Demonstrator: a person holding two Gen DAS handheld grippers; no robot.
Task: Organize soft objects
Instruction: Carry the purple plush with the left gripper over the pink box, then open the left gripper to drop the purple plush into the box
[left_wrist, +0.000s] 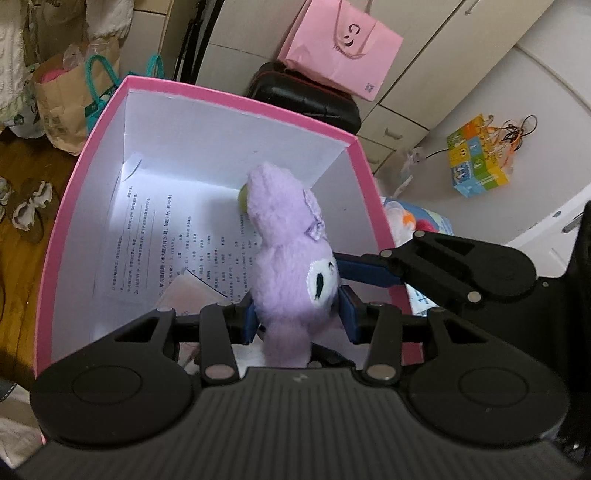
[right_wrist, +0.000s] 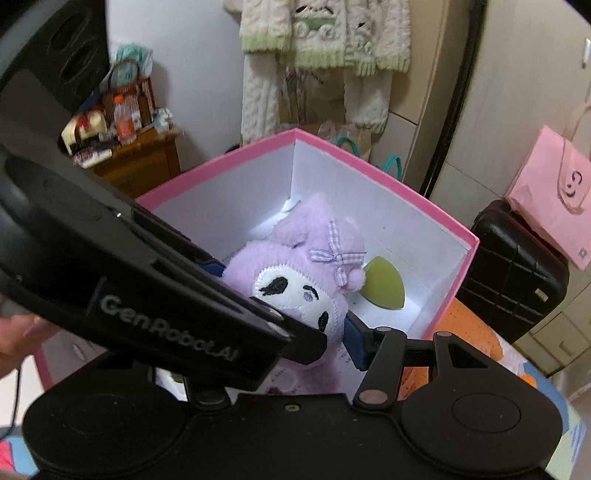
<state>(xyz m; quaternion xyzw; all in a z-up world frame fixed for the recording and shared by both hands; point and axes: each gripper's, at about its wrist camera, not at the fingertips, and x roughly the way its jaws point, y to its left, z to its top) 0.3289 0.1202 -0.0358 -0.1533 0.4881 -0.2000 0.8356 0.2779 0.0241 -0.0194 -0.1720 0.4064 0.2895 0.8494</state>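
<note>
A: The left claw is clenched on the purple plush toy; both blue pads press into its sides just below the white face.

B: And the right claw?

A: Its one visible blue pad lies against the toy's cheek at about four o'clock of the face. The other finger is hidden behind the left claw's black body, so I cannot tell whether it grips.

B: Where is the toy?

A: Held over the open pink box, head pointing toward the far wall of the box, its checked bow at one o'clock of the face.

B: What lies inside the box?

A: A printed sheet of paper on the bottom, and a green sponge at three o'clock of the toy's head, near the far corner.

B: Around it?

A: A black case behind the box at one o'clock, with a pink paper bag above it.
</note>
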